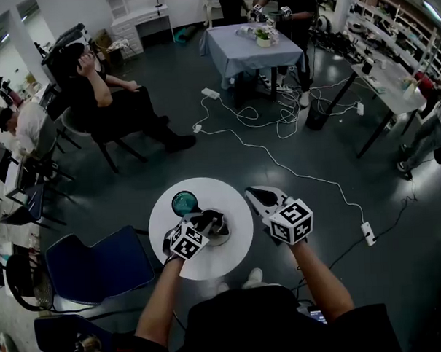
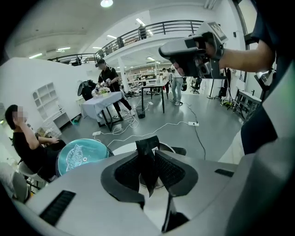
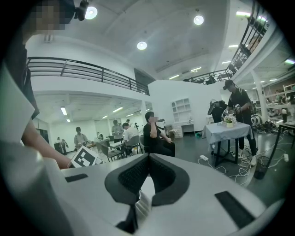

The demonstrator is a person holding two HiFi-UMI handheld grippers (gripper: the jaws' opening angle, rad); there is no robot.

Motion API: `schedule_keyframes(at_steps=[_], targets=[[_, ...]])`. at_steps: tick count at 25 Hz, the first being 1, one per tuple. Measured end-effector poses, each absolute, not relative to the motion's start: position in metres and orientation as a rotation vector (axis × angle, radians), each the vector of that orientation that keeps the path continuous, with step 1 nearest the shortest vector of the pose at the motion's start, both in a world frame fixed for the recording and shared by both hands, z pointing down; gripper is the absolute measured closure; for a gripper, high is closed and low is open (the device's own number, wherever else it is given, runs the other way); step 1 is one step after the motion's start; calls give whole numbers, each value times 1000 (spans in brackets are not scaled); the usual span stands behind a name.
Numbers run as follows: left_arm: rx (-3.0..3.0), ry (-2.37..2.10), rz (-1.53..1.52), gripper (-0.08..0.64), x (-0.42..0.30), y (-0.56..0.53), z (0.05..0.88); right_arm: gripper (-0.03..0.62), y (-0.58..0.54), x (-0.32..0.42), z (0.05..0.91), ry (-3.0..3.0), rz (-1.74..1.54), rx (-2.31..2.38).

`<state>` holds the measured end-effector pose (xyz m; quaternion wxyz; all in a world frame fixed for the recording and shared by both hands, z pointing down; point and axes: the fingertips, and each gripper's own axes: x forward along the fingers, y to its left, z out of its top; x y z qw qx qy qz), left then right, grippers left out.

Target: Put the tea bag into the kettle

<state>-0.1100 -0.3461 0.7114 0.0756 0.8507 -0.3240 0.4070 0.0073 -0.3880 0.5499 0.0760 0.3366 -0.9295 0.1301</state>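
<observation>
Black tea bag [image 2: 147,145] pinched in left gripper [image 2: 149,154] above kettle [image 2: 167,146]; right gripper [image 3: 148,157] clenched, empty.

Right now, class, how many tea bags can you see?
1: a dark tea bag gripped in the left claw, over the metal kettle on the round white table. More may hide inside it.

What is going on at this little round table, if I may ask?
A person works with a gripper in each hand. The left gripper holds a dark tea bag in its jaws over the open kettle on the round white table. A teal lid lies beside the kettle. The right gripper is off to the side, jaws together, empty.
</observation>
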Motion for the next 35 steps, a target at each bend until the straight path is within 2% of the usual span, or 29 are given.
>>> schedule_keyframes(at_steps=[6,27,35], targets=[[2552,-973,1249,511,-120,-345,709,574,-386,-3,552,-2788,393,1003],[2535,-937,1339,517,-105,-350,725,574,-384,12,553,-2773,396,1017],[2533,-914,1459,517,-104,-348,728,574,-379,12,554,-2775,385,999]])
